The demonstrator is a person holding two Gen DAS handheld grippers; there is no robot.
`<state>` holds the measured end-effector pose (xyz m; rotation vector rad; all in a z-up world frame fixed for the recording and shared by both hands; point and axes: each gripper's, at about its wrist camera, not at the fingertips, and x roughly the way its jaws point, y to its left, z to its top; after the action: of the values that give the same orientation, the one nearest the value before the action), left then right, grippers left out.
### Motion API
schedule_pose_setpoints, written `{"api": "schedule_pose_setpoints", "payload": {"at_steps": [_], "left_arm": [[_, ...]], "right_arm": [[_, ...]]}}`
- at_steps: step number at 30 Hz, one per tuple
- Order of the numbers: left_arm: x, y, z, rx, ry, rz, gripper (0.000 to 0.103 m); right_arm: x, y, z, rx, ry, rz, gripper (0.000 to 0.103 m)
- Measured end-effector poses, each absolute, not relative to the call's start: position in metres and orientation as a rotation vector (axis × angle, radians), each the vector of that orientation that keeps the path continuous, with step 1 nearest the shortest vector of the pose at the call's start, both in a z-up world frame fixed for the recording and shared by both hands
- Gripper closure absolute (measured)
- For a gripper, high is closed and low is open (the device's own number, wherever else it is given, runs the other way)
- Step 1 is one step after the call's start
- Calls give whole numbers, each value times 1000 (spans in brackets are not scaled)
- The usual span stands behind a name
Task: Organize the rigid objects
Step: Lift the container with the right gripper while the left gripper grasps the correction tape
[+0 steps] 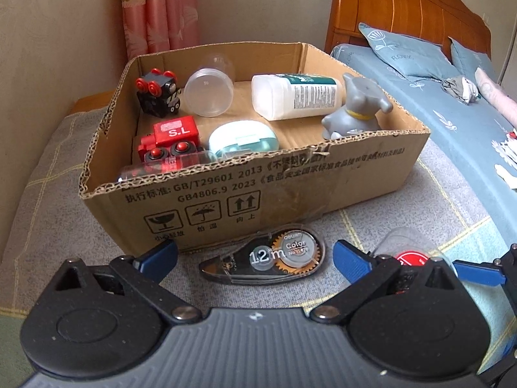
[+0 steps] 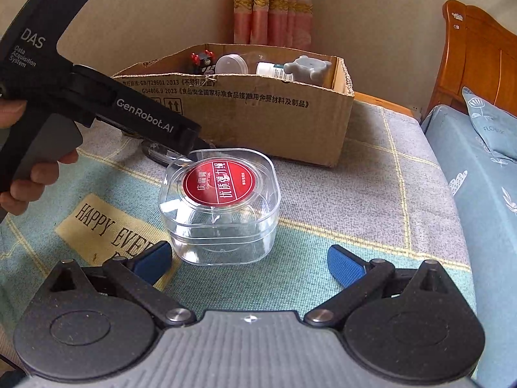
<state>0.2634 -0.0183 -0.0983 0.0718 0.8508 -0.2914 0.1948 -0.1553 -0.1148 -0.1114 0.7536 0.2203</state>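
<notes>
A cardboard box (image 1: 371, 168) stands on a checked cloth and holds several items: two red-and-black toy trains, a clear round jar, a white bottle, a grey toy dog and a teal case. A clear correction tape dispenser (image 1: 263, 258) lies in front of the box, just ahead of my open left gripper (image 1: 255, 255). A clear square plastic box with a red label (image 2: 219, 203) stands on the cloth just ahead of my open right gripper (image 2: 250, 258), towards its left finger. The same clear box (image 1: 410, 252) shows partly hidden behind my left gripper's right finger. The cardboard box (image 2: 258, 119) also shows behind it.
A bed with blue sheet and pillows (image 1: 420, 55) and a wooden headboard (image 1: 404, 6) runs along the right. Pink curtains (image 1: 158, 9) and a beige wall stand behind the box. The left gripper's body (image 2: 97, 103) reaches across the right wrist view's left side.
</notes>
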Motion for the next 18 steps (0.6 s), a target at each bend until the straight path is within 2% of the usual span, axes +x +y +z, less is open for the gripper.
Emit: {"api": "schedule_pose_setpoints", "payload": {"at_steps": [7, 18], "left_arm": [[264, -13, -102, 78, 871, -258, 1], [263, -32, -107, 77, 885, -254, 1]], "right_arm": [[213, -135, -116, -145, 712, 239, 0], [216, -176, -118, -44, 727, 58, 0]]}}
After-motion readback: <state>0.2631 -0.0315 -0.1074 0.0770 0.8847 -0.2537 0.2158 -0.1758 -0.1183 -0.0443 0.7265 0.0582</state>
